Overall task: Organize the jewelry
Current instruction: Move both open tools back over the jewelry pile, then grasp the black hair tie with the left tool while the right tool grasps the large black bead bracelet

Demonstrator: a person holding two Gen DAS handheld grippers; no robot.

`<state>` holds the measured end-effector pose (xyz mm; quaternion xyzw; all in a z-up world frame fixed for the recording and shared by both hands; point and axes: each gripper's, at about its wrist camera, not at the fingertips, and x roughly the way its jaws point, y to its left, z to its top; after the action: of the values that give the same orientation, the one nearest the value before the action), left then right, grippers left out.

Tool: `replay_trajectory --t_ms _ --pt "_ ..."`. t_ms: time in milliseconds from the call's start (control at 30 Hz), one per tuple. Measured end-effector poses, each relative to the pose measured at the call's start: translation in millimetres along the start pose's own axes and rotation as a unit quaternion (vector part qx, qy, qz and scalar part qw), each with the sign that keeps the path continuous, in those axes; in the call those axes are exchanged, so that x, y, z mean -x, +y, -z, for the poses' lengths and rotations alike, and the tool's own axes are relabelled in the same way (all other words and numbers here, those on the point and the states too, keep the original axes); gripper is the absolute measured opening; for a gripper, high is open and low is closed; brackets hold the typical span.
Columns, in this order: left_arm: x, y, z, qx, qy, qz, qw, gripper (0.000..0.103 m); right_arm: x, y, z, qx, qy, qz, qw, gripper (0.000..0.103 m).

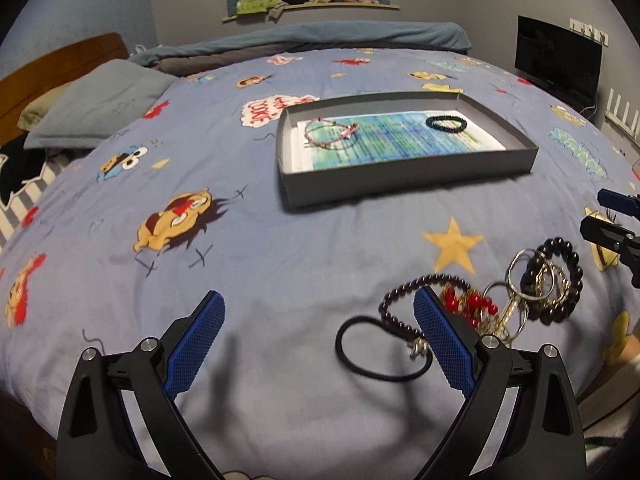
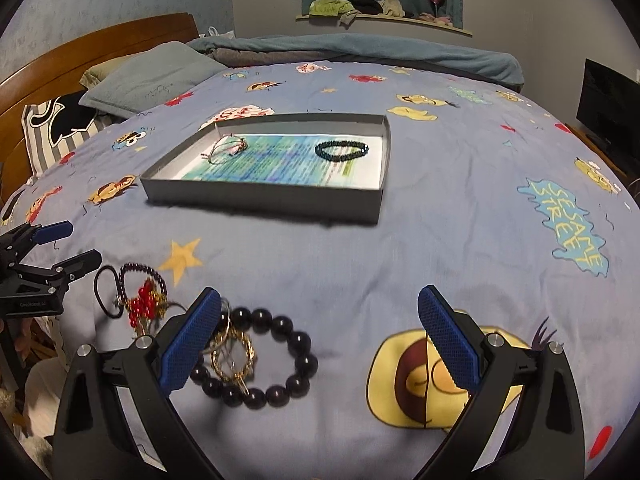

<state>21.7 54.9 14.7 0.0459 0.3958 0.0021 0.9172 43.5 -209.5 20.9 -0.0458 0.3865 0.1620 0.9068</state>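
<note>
A grey tray (image 1: 408,178) (image 2: 260,198) lies mid-bed. It holds a thin pink bracelet (image 1: 329,135) (image 2: 226,148) and a dark bead bracelet (image 1: 449,124) (image 2: 341,150). A jewelry pile lies near the bed's front: a black hair tie (image 1: 380,346) (image 2: 105,292), a dark-red bead string (image 1: 400,308) (image 2: 142,270), red beads (image 1: 468,304) (image 2: 142,304), gold and silver rings (image 1: 532,280) (image 2: 234,354), and a large black bead bracelet (image 1: 560,280) (image 2: 276,360). My left gripper (image 1: 320,308) (image 2: 68,244) is open and empty left of the pile. My right gripper (image 2: 320,304) (image 1: 600,210) is open and empty over the big bracelet's right side.
A cartoon-print blue quilt (image 1: 280,248) (image 2: 460,220) covers the bed. Pillows (image 1: 100,108) (image 2: 148,76) and a wooden headboard (image 2: 100,44) are at far left. A folded blanket (image 1: 320,36) lies at the far edge. A black screen (image 1: 556,60) stands at right.
</note>
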Motion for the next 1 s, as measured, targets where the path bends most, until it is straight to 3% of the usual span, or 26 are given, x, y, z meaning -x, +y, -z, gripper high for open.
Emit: replay_trajectory --t_ms 700,767,900,1000 --pt "2.7 -7.4 33.7 0.001 -0.012 0.008 0.9999 0.095 -1.7 3.1 35.8 0.014 0.003 -0.002 1.000 0.096" --pt "1.5 -7.6 34.8 0.003 -0.009 0.011 0.9999 0.093 -2.1 2.9 37.4 0.014 0.002 -0.002 1.000 0.092" --pt "2.3 -8.5 34.2 0.006 -0.014 0.020 0.9997 0.090 -3.7 0.2 39.1 0.009 0.005 -0.002 1.000 0.074" --pt "-3.5 -11.6 34.3 -0.002 0.001 0.029 0.9996 0.076 -5.5 -1.5 40.4 0.007 0.008 0.000 1.000 0.062"
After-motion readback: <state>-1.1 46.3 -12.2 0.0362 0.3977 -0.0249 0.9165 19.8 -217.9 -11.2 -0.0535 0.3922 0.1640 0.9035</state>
